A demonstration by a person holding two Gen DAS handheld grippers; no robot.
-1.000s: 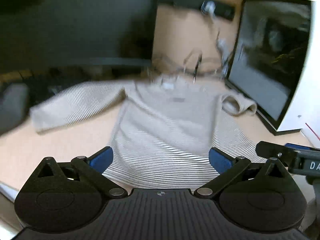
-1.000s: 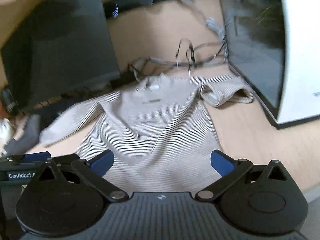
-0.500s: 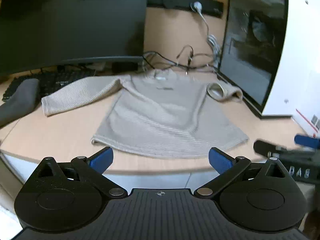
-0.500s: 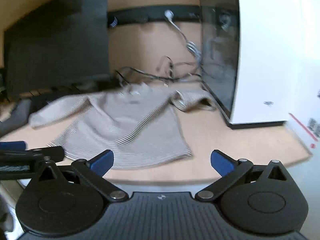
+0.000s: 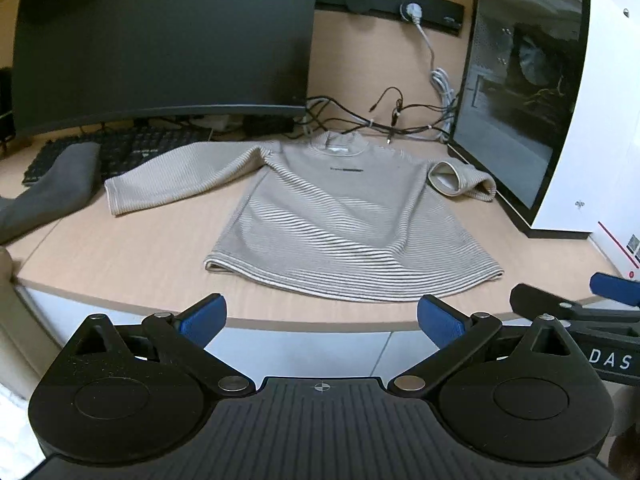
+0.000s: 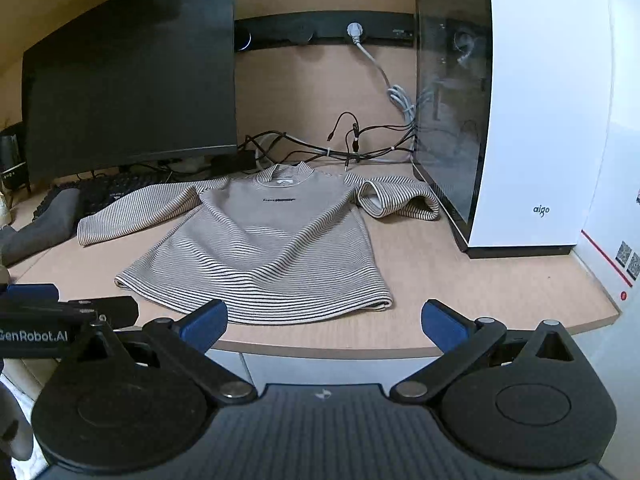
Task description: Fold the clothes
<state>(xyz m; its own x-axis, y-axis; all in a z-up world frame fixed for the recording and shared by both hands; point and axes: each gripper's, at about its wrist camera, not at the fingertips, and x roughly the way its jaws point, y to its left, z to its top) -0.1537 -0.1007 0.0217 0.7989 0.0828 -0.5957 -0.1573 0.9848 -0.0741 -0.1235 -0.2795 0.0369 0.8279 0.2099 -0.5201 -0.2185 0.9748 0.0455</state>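
A beige striped sweater [image 5: 344, 216] lies flat on the wooden desk [image 5: 132, 256], collar at the back and hem toward me. Its left sleeve [image 5: 180, 178] stretches out to the left. Its right sleeve [image 5: 460, 178] is bunched against the PC case. The sweater also shows in the right wrist view [image 6: 272, 248]. My left gripper [image 5: 320, 318] is open and empty, held off the desk's front edge. My right gripper [image 6: 324, 320] is open and empty, also off the front edge. Each gripper shows at the side of the other's view.
A dark monitor [image 5: 160, 40] stands at the back left with a keyboard [image 5: 120, 152] and a grey wrist rest [image 5: 52, 192] below it. A white PC case [image 6: 520, 120] stands at the right. Cables [image 5: 380, 116] lie behind the collar.
Both grippers have pulled back from over the sweater to off the desk's front edge. The sweater lies as it did.
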